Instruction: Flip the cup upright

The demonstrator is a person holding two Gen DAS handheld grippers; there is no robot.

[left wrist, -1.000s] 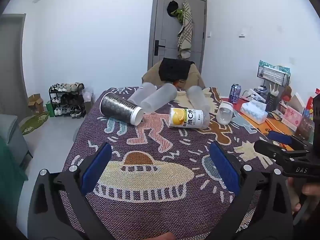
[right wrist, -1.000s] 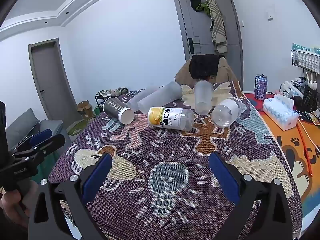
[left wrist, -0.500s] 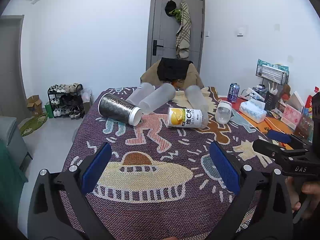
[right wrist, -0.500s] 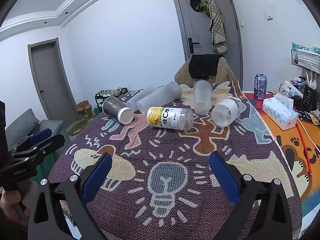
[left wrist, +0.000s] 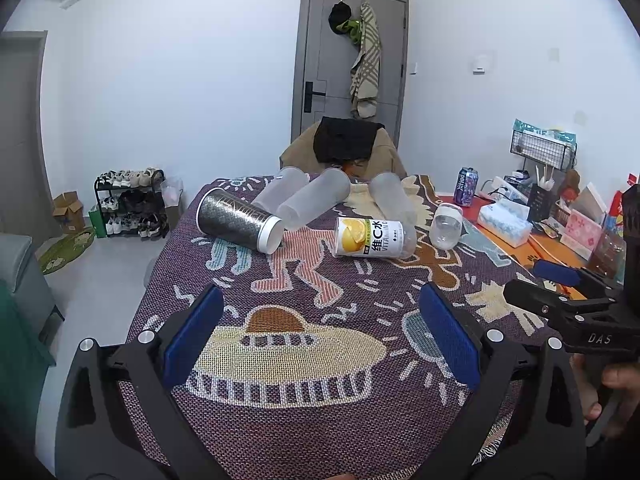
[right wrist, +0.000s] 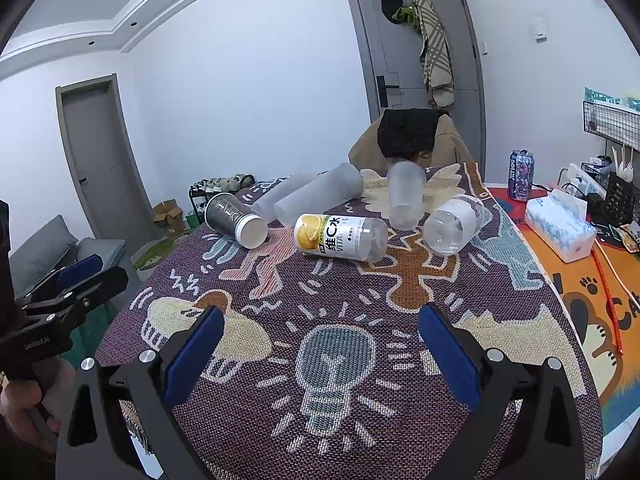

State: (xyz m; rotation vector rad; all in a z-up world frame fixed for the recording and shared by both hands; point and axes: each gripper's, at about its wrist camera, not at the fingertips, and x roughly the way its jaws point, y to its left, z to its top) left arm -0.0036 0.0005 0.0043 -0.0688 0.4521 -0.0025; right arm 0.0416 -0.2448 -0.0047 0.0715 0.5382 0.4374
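Note:
Several cups lie on their sides at the far end of the patterned cloth table: a dark patterned cup with a white rim, two frosted cups, a yellow-labelled clear cup and a clear cup with a white band. One frosted cup stands inverted. My left gripper is open and empty, well short of the cups. My right gripper is open and empty, also near the front edge.
A tissue box, a drink can and desk clutter sit on the orange mat at the right. A chair with dark cloth stands behind the table. A shoe rack is on the floor at left.
The left wrist view has tilted up slightly, so the cups sit lower in it. The right gripper and the cups have not visibly moved.

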